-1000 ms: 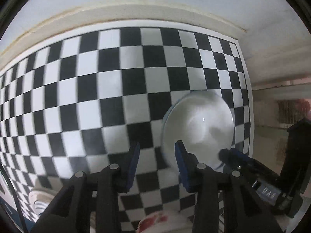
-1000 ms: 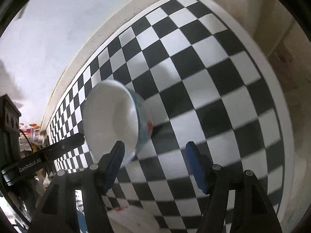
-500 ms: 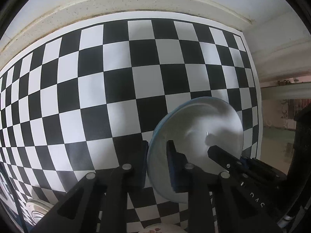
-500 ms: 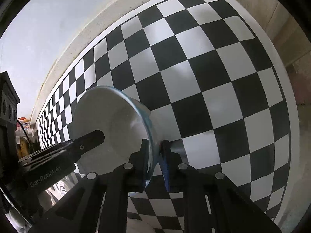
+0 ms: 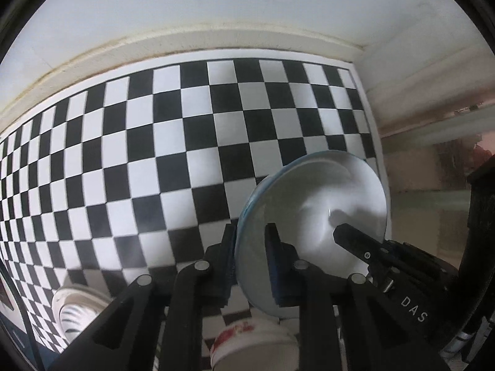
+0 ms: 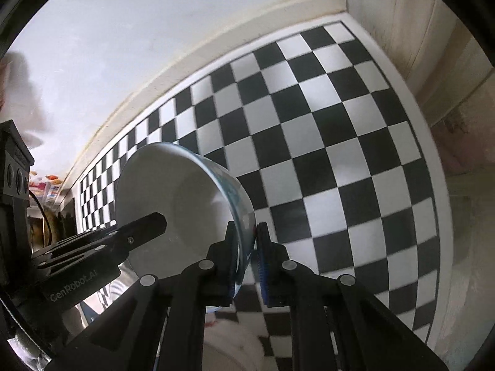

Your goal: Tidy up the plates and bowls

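A white bowl with a blue patterned outside (image 5: 312,213) is held in the air over the checkered table. My left gripper (image 5: 250,262) is shut on its near-left rim. My right gripper (image 6: 246,256) is shut on the opposite rim; the bowl also shows in the right wrist view (image 6: 179,204). The right gripper's fingers (image 5: 365,247) reach in from the right in the left wrist view; the left gripper's fingers (image 6: 136,235) come in from the left in the right wrist view.
A white bowl with red marks (image 5: 250,343) sits below the held bowl, also visible in the right wrist view (image 6: 229,346). A white ribbed dish (image 5: 77,309) lies at the lower left. The checkered mat (image 5: 185,154) ends at a wall behind and an edge at right.
Both grippers closed on the bowl's rim, one on each side. The bowl has since been lifted slightly off the mat, with both views pulling back.
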`<state>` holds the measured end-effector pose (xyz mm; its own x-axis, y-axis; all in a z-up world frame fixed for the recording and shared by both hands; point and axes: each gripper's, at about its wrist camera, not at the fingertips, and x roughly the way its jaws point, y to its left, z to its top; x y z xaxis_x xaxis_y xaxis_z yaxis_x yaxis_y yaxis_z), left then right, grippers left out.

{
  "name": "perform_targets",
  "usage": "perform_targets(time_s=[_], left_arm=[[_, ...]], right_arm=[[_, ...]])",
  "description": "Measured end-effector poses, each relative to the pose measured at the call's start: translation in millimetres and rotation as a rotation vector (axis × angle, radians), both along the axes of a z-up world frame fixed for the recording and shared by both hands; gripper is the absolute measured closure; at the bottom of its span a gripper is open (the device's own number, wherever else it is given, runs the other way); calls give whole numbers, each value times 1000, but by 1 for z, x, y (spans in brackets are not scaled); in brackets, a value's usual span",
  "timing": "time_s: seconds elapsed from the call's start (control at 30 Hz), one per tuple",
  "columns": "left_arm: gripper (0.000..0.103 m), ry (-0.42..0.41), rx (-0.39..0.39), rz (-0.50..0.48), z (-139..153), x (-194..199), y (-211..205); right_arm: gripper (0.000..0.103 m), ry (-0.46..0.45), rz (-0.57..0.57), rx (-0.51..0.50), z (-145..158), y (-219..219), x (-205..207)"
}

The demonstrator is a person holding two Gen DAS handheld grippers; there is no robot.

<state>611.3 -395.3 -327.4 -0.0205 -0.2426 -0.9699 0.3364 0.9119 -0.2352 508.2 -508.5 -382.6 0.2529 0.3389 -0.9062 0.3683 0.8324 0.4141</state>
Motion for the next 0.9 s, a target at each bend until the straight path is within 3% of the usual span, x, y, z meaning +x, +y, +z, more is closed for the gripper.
perform_targets(time_s=[0.27, 0.53, 0.73, 0.9], left_arm=[[86, -43, -39, -10, 34, -38, 24], [86, -77, -42, -36, 48, -74, 41], [86, -67, -31, -59, 46, -101, 54], [86, -28, -5, -71, 30, -122, 65]], right_arm=[[90, -41, 16, -28, 39, 28, -45], [90, -61, 14, -37, 65, 47, -95], [90, -55, 10, -23, 70, 58, -128], [90, -23, 14, -10, 55, 68, -147]])
